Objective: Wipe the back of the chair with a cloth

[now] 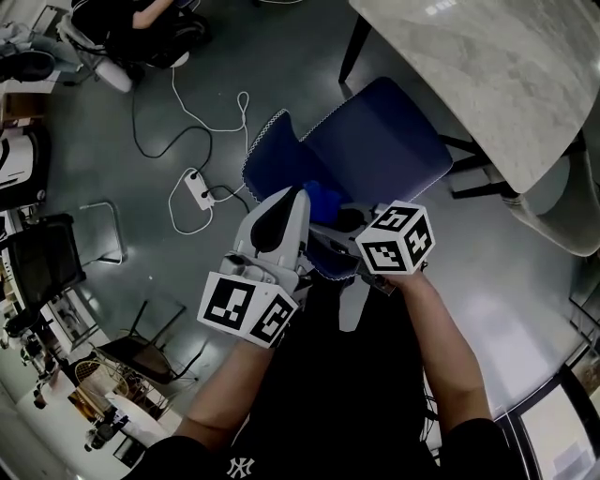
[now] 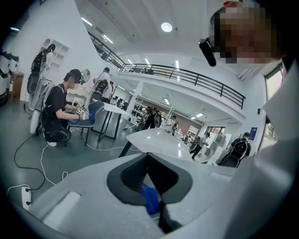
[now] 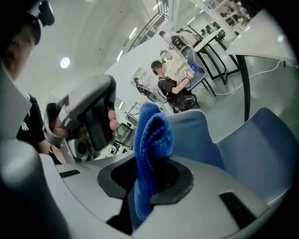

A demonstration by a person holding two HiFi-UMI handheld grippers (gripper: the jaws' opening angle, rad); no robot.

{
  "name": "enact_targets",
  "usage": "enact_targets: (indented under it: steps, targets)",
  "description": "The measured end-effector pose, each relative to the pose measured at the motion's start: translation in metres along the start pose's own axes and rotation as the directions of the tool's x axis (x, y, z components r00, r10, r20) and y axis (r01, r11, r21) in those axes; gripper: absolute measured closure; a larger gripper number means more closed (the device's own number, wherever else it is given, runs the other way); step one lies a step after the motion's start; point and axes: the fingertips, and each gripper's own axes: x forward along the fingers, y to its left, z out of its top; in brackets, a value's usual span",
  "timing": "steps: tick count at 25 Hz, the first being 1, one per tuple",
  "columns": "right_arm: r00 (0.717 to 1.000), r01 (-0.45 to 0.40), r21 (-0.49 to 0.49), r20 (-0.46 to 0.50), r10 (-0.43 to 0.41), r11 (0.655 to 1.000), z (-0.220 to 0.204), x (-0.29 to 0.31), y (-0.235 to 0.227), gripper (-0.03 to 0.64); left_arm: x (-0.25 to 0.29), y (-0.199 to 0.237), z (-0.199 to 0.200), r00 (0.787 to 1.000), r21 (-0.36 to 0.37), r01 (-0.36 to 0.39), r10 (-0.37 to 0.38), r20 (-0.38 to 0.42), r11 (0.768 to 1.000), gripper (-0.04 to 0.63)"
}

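The blue chair point(image 1: 380, 141) stands on the grey floor just ahead of me, its back point(image 1: 272, 159) nearest and its seat partly under a table. My right gripper point(image 1: 337, 220) is shut on a folded blue cloth point(image 1: 322, 200) beside the chair back; in the right gripper view the cloth point(image 3: 149, 140) rises out of the pinched jaws of the right gripper point(image 3: 152, 179), with the chair back point(image 3: 191, 130) close behind. My left gripper point(image 1: 292, 199) hangs just left of the cloth. The left gripper point(image 2: 148, 161) has its jaws together, with only a sliver of blue low in the seam.
A marble-topped table point(image 1: 497, 75) covers the upper right, with a pale chair point(image 1: 553, 216) under its edge. A white power strip point(image 1: 199, 190) and loose cables lie on the floor left of the chair. A seated person point(image 1: 141, 28) is far left; dark stools point(image 1: 42, 262) stand at the left.
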Motion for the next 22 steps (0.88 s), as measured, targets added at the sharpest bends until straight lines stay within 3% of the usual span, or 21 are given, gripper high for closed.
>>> enact_targets:
  steps: [3,13,22]
  targets:
    - [0.992,-0.117,0.044,0.052,0.115,0.992,0.009,0.005,0.002,0.531,0.007,0.009,-0.005,1.0,-0.006,-0.03,0.03,-0.009,1.0,0.586]
    - [0.975,-0.222,0.069,0.032,0.22,0.973,-0.002,0.034,-0.065,0.531,0.04,0.014,-0.016,0.999,-0.076,-0.046,0.045,-0.024,0.996,0.586]
    - [0.981,-0.19,0.094,-0.01,0.192,0.977,-0.02,0.055,-0.122,0.531,0.069,0.024,-0.024,0.996,-0.092,-0.076,0.072,-0.045,0.993,0.586]
